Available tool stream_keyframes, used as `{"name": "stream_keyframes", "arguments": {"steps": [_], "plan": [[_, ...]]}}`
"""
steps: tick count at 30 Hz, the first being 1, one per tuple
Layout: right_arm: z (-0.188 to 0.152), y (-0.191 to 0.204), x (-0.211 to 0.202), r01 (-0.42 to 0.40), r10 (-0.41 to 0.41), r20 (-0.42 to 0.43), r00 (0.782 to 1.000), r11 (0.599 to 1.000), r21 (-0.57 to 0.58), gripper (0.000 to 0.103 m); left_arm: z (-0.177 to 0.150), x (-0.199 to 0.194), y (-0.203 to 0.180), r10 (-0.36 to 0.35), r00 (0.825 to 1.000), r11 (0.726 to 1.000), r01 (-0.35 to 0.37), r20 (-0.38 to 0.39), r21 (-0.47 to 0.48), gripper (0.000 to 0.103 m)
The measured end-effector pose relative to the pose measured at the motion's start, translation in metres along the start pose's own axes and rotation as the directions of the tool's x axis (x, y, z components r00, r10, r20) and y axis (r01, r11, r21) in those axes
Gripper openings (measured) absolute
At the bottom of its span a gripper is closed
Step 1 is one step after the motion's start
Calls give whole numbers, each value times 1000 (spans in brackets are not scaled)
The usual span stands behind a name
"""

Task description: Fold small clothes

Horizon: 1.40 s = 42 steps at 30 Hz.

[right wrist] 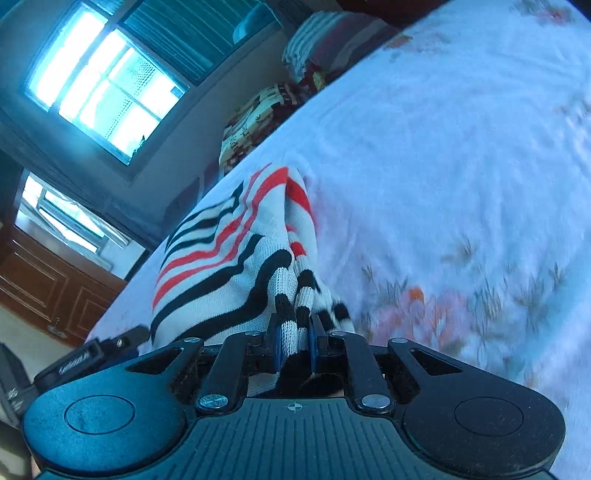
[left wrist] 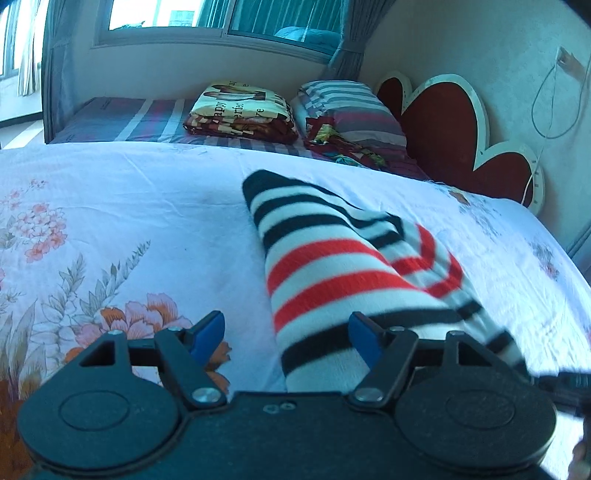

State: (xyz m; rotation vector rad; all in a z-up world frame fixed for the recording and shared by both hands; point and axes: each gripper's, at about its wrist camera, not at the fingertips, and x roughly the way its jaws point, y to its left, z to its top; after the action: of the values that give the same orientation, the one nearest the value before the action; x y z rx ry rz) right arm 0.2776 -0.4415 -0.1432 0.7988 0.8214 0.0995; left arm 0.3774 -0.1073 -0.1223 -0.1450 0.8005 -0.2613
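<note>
- Right gripper (right wrist: 295,354): blue pads pressed together on a bunched edge of the striped garment (right wrist: 236,254); knit fabric is pinched between them and rises toward the camera.
- Left gripper (left wrist: 286,338): jaws spread wide, pads clear of the cloth; the near end of the striped garment (left wrist: 332,266) lies between and under them, closer to the right pad.
- Striped garment: white knit with black and red bands, folded lengthwise, lying on the floral bedsheet (left wrist: 110,206) right of centre, running from near to far.
- Beyond the sheet: folded printed blanket (left wrist: 240,110) and striped pillow (left wrist: 351,107) side by side on a striped mattress cover.
- Far right: red petal-shaped headboard (left wrist: 443,125) against the wall; window (left wrist: 221,18) at far centre.
</note>
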Motion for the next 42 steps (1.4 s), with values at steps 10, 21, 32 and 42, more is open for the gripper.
{"name": "stream_keyframes", "arguments": {"steps": [10,21,32,42], "plan": [[12,25,-7,86,-74,70,995,978,-188,43,6,15,-3,4,1000,1000,-4,-4,23,72],[55,98,63,157,-104,144,984,888,-432,35,23,36,-12,21,1000,999,-21,6,34,75],[55,81,150,267,-210,166,964,797,-541,35,27,74,6,12,999,999,-14,-49,-52,84],[71,84,125,196,-134,157,978,842,-503,36,41,63,13,-19,1000,995,18,-16,-97,73]]}}
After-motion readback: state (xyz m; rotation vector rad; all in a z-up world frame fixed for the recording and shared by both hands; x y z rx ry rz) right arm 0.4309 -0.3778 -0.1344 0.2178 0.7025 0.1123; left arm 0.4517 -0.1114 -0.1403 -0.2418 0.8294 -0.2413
